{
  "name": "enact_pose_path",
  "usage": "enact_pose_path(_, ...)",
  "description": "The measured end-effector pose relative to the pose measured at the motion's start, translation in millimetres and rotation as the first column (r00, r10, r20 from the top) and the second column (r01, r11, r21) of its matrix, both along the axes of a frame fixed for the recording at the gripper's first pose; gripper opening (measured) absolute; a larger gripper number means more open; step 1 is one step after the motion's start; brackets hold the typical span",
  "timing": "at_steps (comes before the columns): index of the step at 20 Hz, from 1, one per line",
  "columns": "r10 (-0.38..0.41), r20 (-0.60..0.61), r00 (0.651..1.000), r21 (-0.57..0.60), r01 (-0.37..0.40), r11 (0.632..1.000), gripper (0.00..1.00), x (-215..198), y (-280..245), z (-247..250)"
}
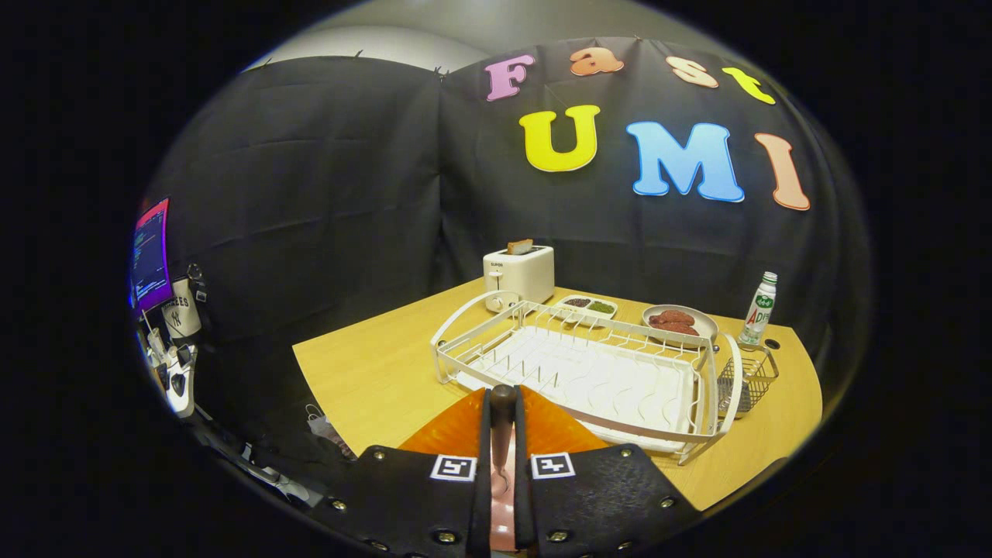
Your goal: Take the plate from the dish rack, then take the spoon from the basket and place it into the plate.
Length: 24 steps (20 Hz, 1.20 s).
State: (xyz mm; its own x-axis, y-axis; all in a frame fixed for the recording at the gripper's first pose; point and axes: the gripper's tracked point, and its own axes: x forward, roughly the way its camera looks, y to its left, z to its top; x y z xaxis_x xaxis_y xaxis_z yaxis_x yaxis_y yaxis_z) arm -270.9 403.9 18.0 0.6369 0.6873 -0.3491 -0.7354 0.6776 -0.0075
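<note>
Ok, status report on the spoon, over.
Claw shut on spoon. Orange plate just beneath the fingers, out of the dish rack. Nothing blocking.

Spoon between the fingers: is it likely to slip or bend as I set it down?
Probably stiff: the spoon stands straight, pinched between the gripper's fingers. Its glossy surface may slide once you loosen. The orange plate lies right under them, so a slip likely lands there.
</note>
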Motion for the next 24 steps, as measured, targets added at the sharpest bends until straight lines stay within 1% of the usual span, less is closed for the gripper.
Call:
enact_pose_path(4,-0.021,-0.002,1.0,0.002,0.021,1.0,0.12,5,-11,4)
enact_pose_path(9,-0.052,0.011,0.999,0.042,0.052,0.998,0.12,19,-21,24)
enact_pose_path(18,-0.051,0.077,0.996,0.076,0.045,0.996,0.12,23,-23,53)
enact_pose_path(22,-0.069,0.086,0.994,0.083,0.062,0.995,0.12,27,-28,59)
enact_pose_path(24,-0.088,0.103,0.991,0.097,0.078,0.992,0.12,30,-34,70)
